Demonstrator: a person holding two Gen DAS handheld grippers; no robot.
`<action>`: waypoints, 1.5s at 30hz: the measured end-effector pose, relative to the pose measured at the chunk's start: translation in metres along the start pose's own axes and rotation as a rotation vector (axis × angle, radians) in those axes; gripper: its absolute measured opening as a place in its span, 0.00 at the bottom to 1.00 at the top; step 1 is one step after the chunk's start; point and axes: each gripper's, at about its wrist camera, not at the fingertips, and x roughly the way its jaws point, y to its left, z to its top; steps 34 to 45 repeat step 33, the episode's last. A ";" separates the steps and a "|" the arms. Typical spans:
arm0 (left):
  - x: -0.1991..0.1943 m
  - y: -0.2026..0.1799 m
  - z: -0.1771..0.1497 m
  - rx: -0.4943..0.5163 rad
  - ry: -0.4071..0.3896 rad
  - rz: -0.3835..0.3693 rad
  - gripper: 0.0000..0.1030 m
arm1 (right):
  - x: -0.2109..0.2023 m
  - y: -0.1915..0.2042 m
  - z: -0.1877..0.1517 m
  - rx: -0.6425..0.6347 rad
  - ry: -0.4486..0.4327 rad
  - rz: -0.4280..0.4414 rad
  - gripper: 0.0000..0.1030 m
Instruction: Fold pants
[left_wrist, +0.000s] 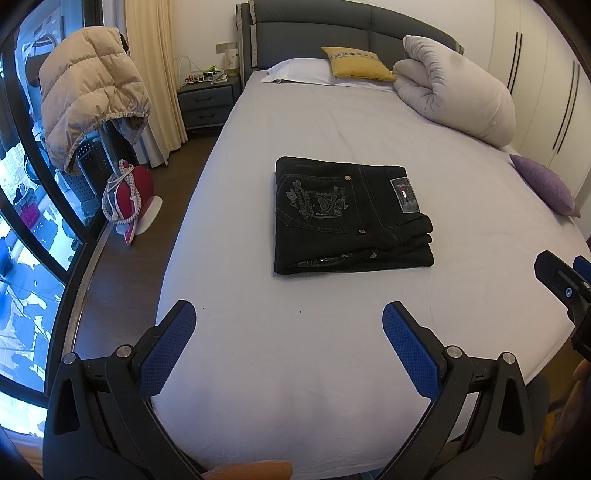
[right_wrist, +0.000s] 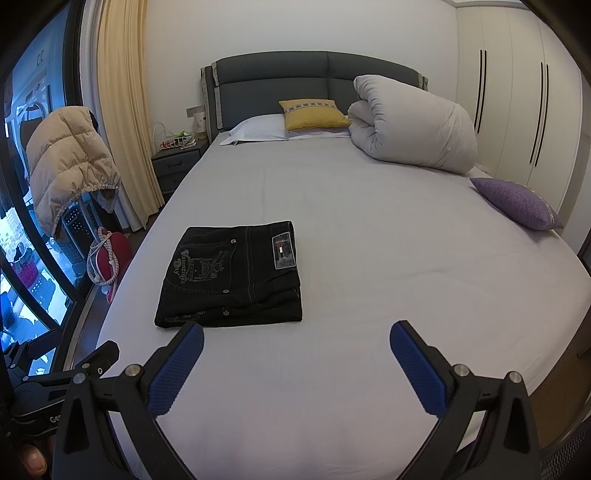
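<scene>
Black jeans (left_wrist: 347, 216) (right_wrist: 232, 275) lie folded into a compact rectangle on the pale lilac bed sheet (left_wrist: 332, 332) (right_wrist: 369, 258), back pocket embroidery and a waistband label facing up. My left gripper (left_wrist: 288, 317) hovers open over the sheet, well short of the jeans, nothing between its blue pads (left_wrist: 173, 347). My right gripper (right_wrist: 295, 336) is open too, its left fingertip just in front of the jeans' near edge. In the left wrist view, the right gripper's fingers (left_wrist: 561, 277) show at the right edge.
A rolled white duvet (right_wrist: 413, 125), yellow cushion (right_wrist: 314, 114), white pillow (right_wrist: 258, 129) and purple cushion (right_wrist: 517, 203) sit toward the headboard and right side. Left of the bed are a nightstand (left_wrist: 207, 99), a beige puffer jacket (left_wrist: 88, 92), a red iron (left_wrist: 129, 199) and a window.
</scene>
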 end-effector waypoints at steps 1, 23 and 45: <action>0.000 0.000 0.000 0.000 0.001 0.000 1.00 | 0.000 0.000 0.000 0.000 0.000 0.000 1.00; 0.003 0.000 -0.005 -0.003 0.017 -0.007 1.00 | 0.007 -0.004 -0.003 -0.013 0.016 0.011 1.00; 0.006 0.002 -0.004 0.001 0.019 -0.001 1.00 | 0.009 -0.007 -0.002 -0.013 0.026 0.015 1.00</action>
